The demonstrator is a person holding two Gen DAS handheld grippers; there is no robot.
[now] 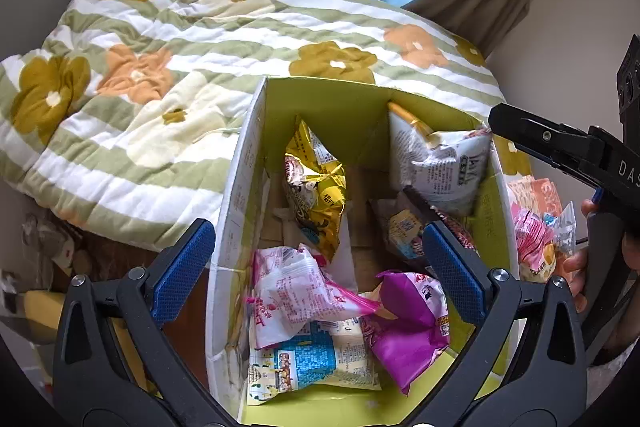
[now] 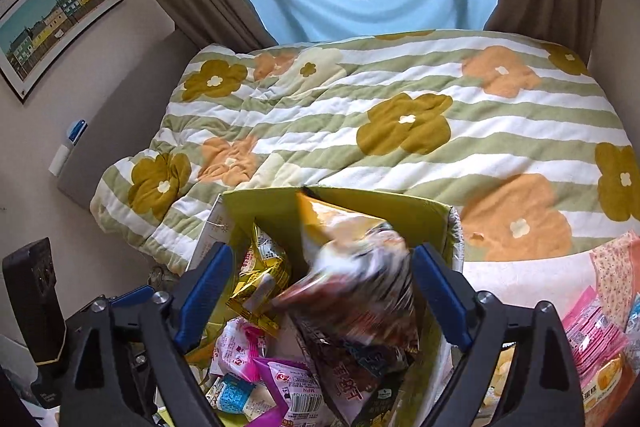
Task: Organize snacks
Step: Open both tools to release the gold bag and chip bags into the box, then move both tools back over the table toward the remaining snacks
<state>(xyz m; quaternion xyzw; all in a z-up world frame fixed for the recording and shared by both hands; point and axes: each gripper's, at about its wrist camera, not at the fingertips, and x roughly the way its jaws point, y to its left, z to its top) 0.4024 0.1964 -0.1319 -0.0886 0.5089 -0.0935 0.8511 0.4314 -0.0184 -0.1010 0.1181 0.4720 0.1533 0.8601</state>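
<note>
A cardboard box with a green inside sits against the bed and holds several snack packs: a yellow one, a white-and-pink one, a purple one, and a white-and-blue one. My left gripper is open and empty above the box. My right gripper is open over the box; a blurred orange, white and black snack bag lies between its fingers, apart from the pads. That bag leans in the box's far right corner in the left wrist view.
A flowered green-striped quilt covers the bed behind the box. More snack packs lie to the right of the box on the bed. Curtains and a blue sheet hang at the window. A framed picture hangs on the left wall.
</note>
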